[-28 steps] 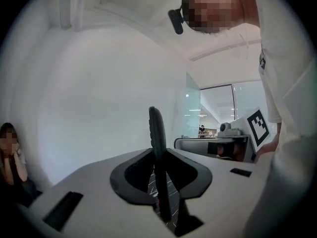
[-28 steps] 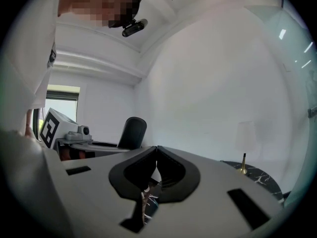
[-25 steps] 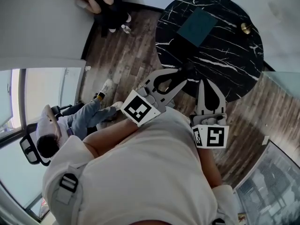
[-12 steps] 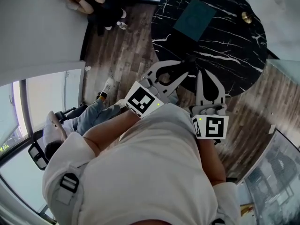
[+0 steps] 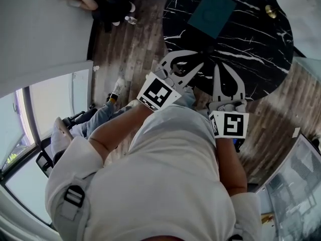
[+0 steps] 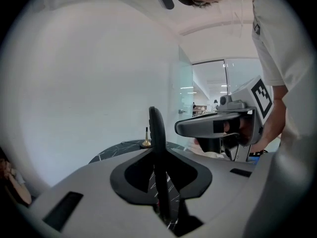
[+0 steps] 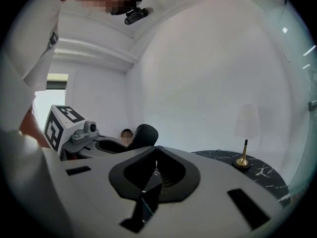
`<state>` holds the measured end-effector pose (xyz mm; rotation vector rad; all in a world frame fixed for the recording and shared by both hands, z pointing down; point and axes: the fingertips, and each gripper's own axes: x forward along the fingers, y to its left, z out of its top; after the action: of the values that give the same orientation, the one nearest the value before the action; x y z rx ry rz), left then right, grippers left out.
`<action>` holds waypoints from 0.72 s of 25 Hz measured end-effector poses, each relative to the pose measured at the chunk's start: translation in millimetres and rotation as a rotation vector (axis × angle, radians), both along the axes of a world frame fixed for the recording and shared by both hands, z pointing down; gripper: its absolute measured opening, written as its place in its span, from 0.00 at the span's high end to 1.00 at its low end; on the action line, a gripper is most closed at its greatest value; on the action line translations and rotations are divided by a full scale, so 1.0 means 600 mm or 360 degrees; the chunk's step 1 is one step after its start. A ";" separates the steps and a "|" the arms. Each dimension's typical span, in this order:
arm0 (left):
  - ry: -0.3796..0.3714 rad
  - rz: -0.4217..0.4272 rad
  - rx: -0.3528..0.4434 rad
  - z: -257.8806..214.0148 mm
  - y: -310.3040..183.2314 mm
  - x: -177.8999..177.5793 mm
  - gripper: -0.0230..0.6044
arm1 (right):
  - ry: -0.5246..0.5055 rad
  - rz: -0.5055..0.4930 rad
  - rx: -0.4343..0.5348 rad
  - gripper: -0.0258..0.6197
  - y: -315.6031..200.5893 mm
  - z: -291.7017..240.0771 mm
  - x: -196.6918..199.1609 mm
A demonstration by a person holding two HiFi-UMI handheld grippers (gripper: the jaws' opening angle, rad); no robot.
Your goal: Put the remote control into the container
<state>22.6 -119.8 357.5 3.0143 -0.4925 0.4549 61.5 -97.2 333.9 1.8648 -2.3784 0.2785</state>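
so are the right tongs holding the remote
No, the right tongs are shut together with nothing between them; the remote control stands clamped in the left tongs.

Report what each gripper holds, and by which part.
The left gripper is shut on the remote control, clamping its near part edge-on, and the far end sticks out past the jaws. The right gripper is shut and empty.

Round black marble table (image 5: 256, 59) on dark wood-plank floor (image 5: 125, 49); white walls (image 5: 40, 29) — window (image 5: 50, 102) at left; brass lamp (image 7: 242, 161) standing on the table.
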 end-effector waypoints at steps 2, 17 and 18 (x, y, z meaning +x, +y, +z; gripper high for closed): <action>-0.0027 0.0012 0.0017 0.013 -0.015 0.002 0.84 | 0.0008 -0.0002 -0.0011 0.94 -0.011 0.012 0.001; -0.0164 0.0148 0.0167 0.103 -0.065 0.025 0.84 | 0.0011 0.0068 -0.0155 0.94 -0.053 0.116 0.014; -0.0176 0.0151 0.0168 0.110 -0.067 0.025 0.84 | 0.0014 0.0069 -0.0166 0.94 -0.054 0.122 0.014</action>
<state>37.5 -159.9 423.7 3.1373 -0.3924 0.6243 70.1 -129.9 407.1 1.8689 -2.2734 0.3895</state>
